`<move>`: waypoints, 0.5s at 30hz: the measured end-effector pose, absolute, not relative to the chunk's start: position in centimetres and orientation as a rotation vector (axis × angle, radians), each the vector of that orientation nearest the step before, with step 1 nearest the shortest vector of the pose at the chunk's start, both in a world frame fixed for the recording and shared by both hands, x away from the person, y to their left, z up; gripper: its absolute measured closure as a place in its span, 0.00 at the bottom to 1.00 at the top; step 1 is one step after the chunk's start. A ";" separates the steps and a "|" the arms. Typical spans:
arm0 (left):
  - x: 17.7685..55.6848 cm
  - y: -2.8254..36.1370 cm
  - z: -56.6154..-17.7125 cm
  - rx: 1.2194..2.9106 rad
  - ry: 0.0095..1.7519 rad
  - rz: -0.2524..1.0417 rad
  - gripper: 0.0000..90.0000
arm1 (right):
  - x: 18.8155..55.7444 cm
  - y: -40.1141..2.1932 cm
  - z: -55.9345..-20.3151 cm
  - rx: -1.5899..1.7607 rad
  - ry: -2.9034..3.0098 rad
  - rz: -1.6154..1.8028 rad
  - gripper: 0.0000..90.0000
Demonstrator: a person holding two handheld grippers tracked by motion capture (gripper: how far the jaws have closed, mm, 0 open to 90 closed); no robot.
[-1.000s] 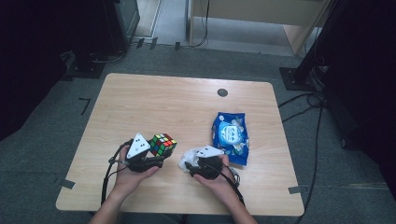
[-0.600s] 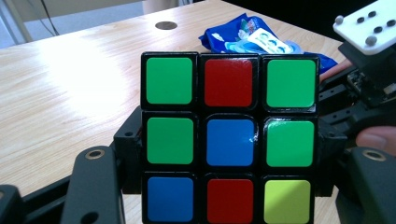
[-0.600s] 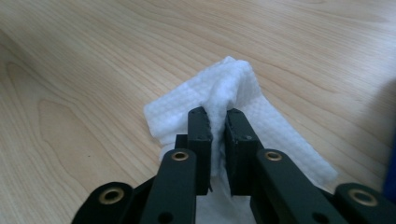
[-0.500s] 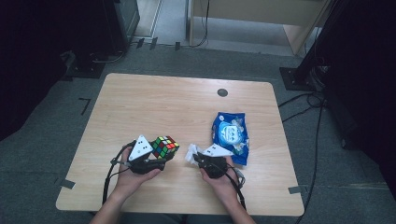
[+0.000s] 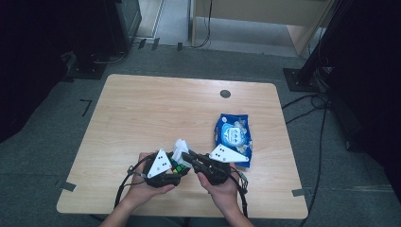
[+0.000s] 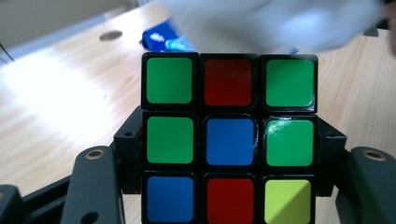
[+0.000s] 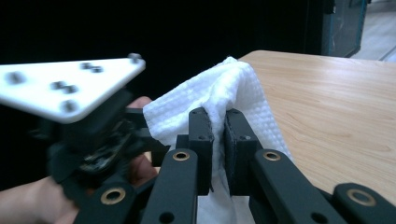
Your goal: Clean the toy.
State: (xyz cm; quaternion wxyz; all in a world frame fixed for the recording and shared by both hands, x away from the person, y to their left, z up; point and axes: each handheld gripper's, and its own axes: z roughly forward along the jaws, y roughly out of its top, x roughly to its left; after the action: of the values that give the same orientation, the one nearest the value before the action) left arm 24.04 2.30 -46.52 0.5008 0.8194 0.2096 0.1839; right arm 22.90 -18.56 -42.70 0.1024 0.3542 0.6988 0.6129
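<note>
1. Your left claw [image 6: 229,196] gripped the puzzle cube [image 6: 229,140] by its two sides, the mixed green, red and blue face turned toward that claw's camera. In the high view the cube [image 5: 177,166] sat low between your two hands, near the front edge of the bench [image 5: 142,113].
2. Your right claw [image 7: 218,140] had just been closing, and its jaws were pinched tight on a white paper wipe [image 7: 224,88]. The wipe stood up out of the jaws in a crumpled fold.
3. Compared with a second earlier, your right hand had come up off the bench and swung in toward the left. The wipe [image 5: 179,147] now hung just above the cube, and it crossed the top of the left gripper view as a white blur.
4. The left claw had shifted inward too, bringing the cube to meet the wipe.
5. The blue wipe packet [image 5: 232,137] lay flat on the bench, beside your right hand.
6. My reading: the pickup of the wipe was finished, and wiping the cube's upper face looked like the next step. Whether wipe and cube were touching, I could not tell.
</note>
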 end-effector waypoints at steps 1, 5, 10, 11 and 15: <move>23.9 2.3 -46.4 1.976 0.504 0.451 0.38 | 22.9 -18.6 -42.8 1.058 2.063 1.804 0.94; 23.8 2.4 -46.4 1.966 0.497 0.452 0.38 | 23.2 -18.7 -43.2 1.098 2.055 1.844 0.94; 23.6 2.4 -46.3 1.958 0.481 0.472 0.38 | 23.3 -18.7 -43.4 1.105 2.047 1.845 0.94; 23.6 2.4 -46.2 1.953 0.477 0.472 0.38 | 23.4 -18.7 -43.4 1.113 2.045 1.839 0.94; 23.4 2.5 -45.9 1.948 0.458 0.480 0.38 | 24.0 -19.3 -44.0 1.159 2.031 1.800 0.94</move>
State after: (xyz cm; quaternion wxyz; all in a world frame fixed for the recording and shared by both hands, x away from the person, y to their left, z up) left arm 23.36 2.50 -45.94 0.5156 0.8111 0.1906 0.1998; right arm 23.97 -19.30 -43.97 0.0952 0.3908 0.6851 0.6073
